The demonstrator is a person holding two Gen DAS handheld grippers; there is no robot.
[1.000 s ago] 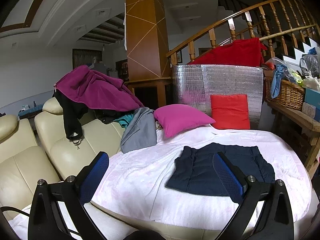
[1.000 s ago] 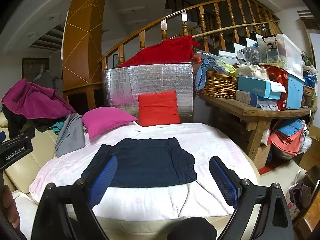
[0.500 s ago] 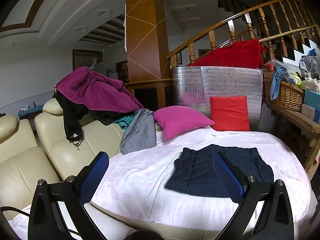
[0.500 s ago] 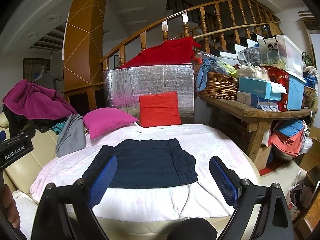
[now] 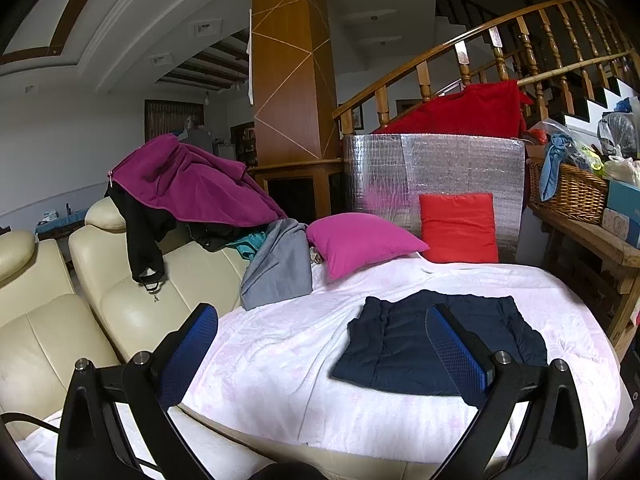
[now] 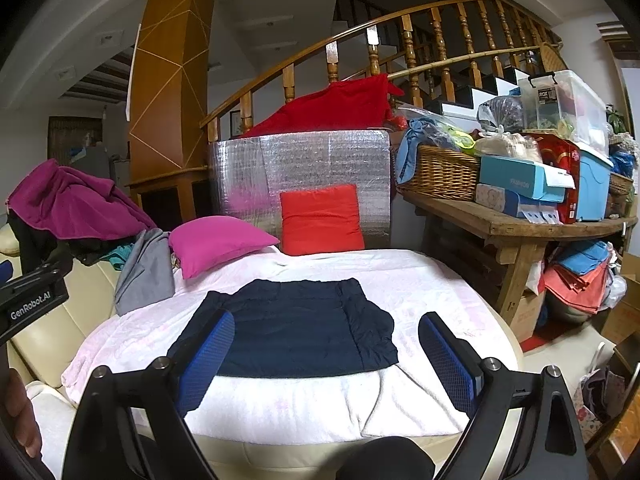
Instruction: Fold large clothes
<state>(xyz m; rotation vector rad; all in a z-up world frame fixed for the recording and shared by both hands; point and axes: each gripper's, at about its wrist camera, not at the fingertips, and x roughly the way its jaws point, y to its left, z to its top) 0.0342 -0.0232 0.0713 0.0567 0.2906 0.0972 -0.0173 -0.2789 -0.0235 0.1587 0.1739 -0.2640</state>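
My two blue-padded grippers, left [image 5: 322, 346] and right [image 6: 326, 354], hung spread and empty. Ahead on the pink-white blanket [image 6: 420, 280] lay the navy quilted garment [image 6: 296, 328], apparently already folded square; heaped clothes [image 5: 192, 188] remained, far left.

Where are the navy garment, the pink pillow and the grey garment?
navy garment [image 6: 296, 328], right wrist view, centre of its flat panel.
pink pillow [image 6: 216, 242], right wrist view, middle of its face.
grey garment [image 5: 280, 268], left wrist view, mid drape.
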